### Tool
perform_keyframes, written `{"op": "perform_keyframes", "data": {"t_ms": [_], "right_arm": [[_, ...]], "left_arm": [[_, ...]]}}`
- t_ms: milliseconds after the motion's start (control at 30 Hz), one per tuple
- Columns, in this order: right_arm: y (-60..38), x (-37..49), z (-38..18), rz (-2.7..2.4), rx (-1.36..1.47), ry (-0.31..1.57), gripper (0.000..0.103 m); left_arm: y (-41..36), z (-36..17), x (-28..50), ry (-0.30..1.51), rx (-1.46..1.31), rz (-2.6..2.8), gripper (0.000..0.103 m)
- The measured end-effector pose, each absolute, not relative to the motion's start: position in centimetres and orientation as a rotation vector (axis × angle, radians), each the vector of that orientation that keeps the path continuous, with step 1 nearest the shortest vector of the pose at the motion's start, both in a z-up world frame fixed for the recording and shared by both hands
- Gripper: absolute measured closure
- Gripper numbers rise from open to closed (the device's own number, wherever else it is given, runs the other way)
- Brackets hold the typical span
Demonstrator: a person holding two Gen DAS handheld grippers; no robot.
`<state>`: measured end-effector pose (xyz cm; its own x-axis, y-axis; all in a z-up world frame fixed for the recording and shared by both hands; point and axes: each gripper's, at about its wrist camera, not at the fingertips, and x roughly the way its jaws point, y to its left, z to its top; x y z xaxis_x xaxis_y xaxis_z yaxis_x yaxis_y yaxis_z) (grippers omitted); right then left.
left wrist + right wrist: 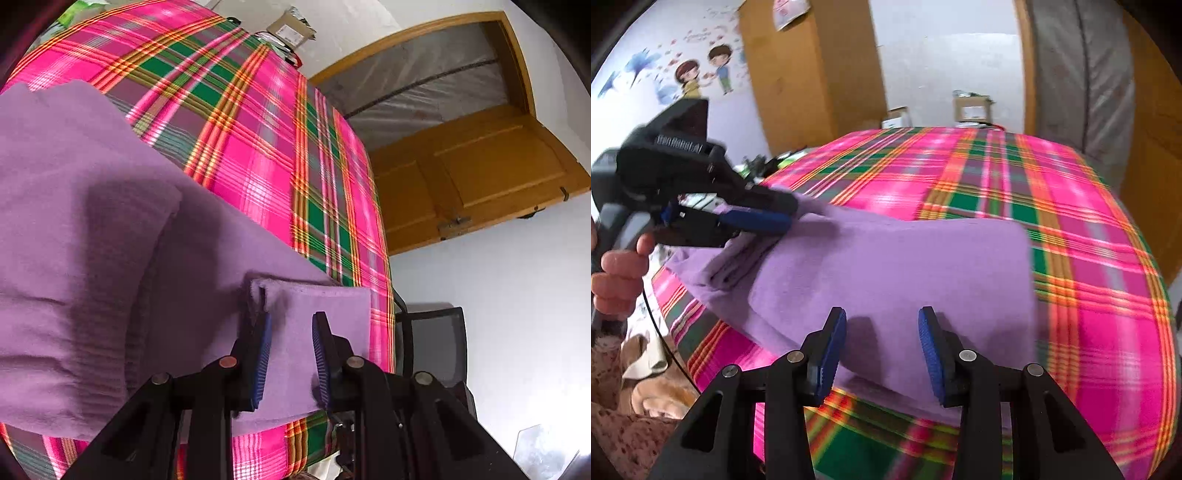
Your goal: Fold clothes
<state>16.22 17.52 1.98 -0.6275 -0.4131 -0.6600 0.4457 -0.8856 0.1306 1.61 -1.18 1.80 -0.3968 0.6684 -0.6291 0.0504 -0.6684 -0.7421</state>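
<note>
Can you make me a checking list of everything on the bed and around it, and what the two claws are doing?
Surface: pink and green plaid cover, mostly bare.
Job's things: one purple cloth, partly folded, near the front edge.
Clutter: cardboard boxes beyond the far edge.
Grippers: left claw pads apart, a fold of the cloth between them; right claw open over the cloth, holding nothing.
Cables: a thin black cable hangs below the person's hand.
Surroundings: wooden door, black chair, cartoon wall stickers.
</note>
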Motion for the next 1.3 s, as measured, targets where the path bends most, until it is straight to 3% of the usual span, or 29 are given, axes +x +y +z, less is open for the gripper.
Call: {"op": "perform_keyframes", "data": {"t_ms": [667, 1033, 1300], "right_arm": [[9.5, 11.6, 1.6, -2.451, 1.061, 0.283, 0.062], [7.4, 10.1, 1.0, -2.416, 1.069, 0.306, 0.059], [7.7, 10.1, 2.4, -2.412, 1.016, 0.21, 0.059]], "left_arm": [[-4.5, 2.6, 3.2, -1.018, -1.388, 2.182, 0.08], [-9.6, 2.5, 5.2, -1.116, -1.376, 2.282, 0.08], [-12.9, 1.7, 6.2, -1.174, -1.394, 2.343, 0.08]]}}
